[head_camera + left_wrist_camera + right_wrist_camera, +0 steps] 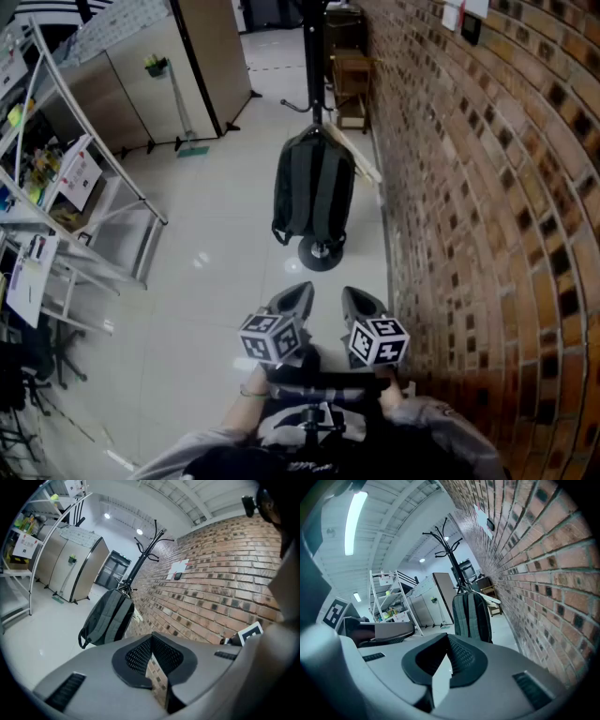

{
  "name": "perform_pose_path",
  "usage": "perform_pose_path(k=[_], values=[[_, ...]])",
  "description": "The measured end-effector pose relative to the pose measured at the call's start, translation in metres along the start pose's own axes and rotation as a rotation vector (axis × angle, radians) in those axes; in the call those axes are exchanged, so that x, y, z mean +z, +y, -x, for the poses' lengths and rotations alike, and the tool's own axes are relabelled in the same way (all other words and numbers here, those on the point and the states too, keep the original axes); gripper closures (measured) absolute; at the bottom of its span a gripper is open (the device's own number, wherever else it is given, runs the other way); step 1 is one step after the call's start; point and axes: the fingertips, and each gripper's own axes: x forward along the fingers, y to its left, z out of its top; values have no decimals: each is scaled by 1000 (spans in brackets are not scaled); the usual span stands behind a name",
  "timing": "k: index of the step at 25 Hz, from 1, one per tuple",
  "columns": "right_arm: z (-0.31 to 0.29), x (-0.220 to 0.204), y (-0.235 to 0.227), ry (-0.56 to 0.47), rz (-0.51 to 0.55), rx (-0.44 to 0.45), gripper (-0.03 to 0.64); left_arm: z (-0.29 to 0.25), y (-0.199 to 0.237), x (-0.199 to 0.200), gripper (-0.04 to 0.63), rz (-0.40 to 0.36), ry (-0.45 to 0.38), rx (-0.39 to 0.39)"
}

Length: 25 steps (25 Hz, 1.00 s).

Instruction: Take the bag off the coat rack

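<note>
A dark grey backpack (314,187) hangs from a black coat rack (313,56) that stands on a round base (321,253) close to the brick wall. Both grippers are held near my body, well short of the bag. The left gripper (295,296) and the right gripper (354,300) sit side by side, both shut with nothing in them. In the left gripper view the backpack (108,618) hangs beyond the left gripper (151,641), under the rack's hooks (147,545). In the right gripper view the backpack (472,616) is straight ahead of the right gripper (447,641).
A brick wall (487,187) runs along the right. A metal shelf rack (66,187) with clutter stands at the left, and beige cabinets (141,75) with a mop (183,112) stand behind it. A wooden stool (352,89) sits behind the rack. White tiled floor (216,244) lies between me and the bag.
</note>
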Motion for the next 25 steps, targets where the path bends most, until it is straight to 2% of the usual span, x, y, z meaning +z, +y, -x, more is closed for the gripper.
perform_pose_path(k=[5, 11, 16, 19, 22, 25], values=[[-46, 11, -6, 14, 10, 18, 611, -28, 32, 17, 589, -2, -9, 13], [-115, 48, -15, -17, 13, -2, 609, -73, 81, 67, 589, -18, -21, -9], [-178, 95, -20, -50, 21, -60, 609, -111, 117, 119, 589, -58, -29, -61], [-215, 113, -29, -67, 23, -90, 609, -135, 141, 139, 589, -51, -25, -83], [-237, 131, -44, -80, 47, -148, 609, -156, 152, 147, 589, -47, -6, -112], [-238, 137, -55, -82, 86, -209, 609, -161, 153, 135, 589, -33, 27, -134]])
